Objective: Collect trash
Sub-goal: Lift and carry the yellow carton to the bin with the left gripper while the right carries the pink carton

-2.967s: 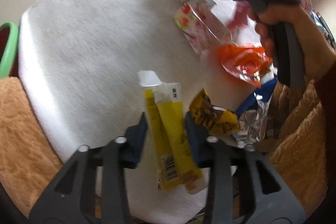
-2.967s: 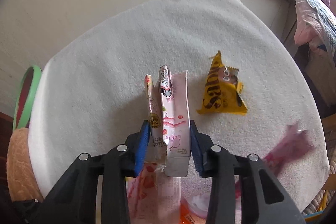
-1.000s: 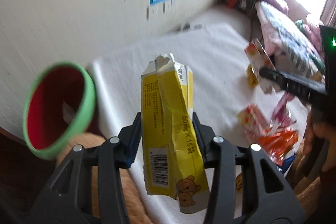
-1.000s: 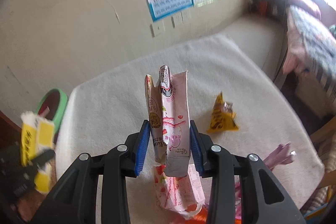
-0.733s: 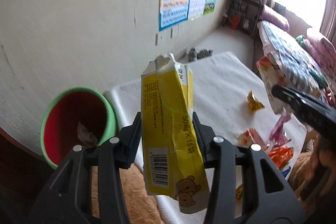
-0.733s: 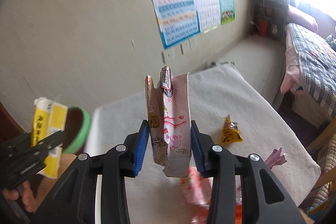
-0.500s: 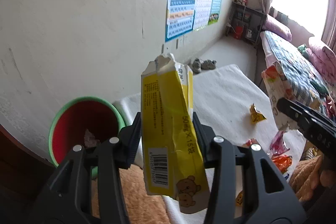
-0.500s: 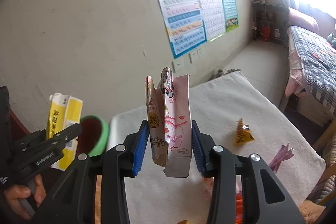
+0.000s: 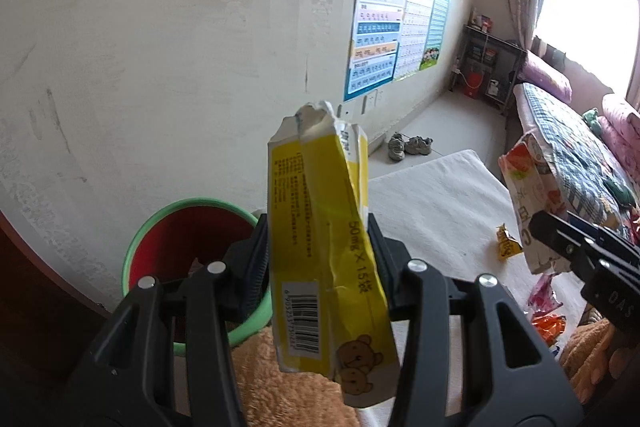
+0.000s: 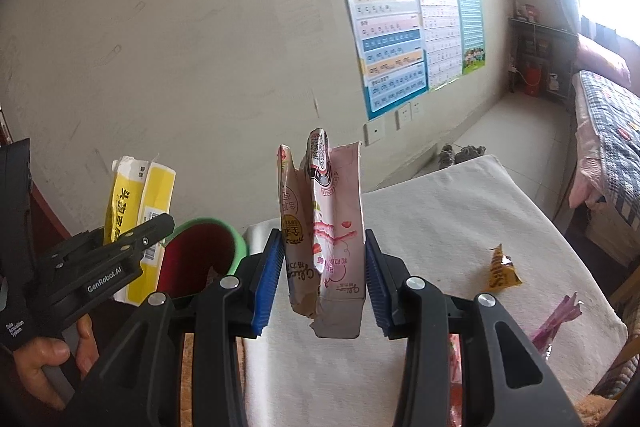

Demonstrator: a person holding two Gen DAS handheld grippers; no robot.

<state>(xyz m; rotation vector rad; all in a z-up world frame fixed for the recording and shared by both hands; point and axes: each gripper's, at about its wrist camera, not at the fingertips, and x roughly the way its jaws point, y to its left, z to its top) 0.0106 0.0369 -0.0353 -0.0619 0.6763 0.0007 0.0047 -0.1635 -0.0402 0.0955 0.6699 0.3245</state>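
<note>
My left gripper [image 9: 320, 259] is shut on a crumpled yellow box [image 9: 320, 267] with a barcode and bear print. It holds the box upright, above and just right of a green-rimmed red bin [image 9: 160, 239] on the floor. My right gripper [image 10: 320, 267] is shut on a torn pink carton [image 10: 332, 227], held upright over the white-clothed table [image 10: 440, 227]. In the right wrist view the left gripper [image 10: 148, 227] with the yellow box [image 10: 136, 195] is at the left, beside the bin [image 10: 200, 247]. The left wrist view shows the right gripper [image 9: 544, 227] and pink carton [image 9: 528, 187] at its right edge.
A yellow wrapper [image 10: 500, 271] and a pink wrapper [image 10: 556, 319] lie on the cloth, with orange wrappers [image 9: 548, 323] near its front. Brown fleece [image 9: 280, 379] lies under the left gripper. A bed [image 9: 580, 155] stands right; shoes [image 9: 408, 145] lie on the floor by the wall.
Both grippers have risen with their loads and moved left toward the bin. The bin, at the left edge before, now sits just behind the left gripper. Both grips are unchanged.
</note>
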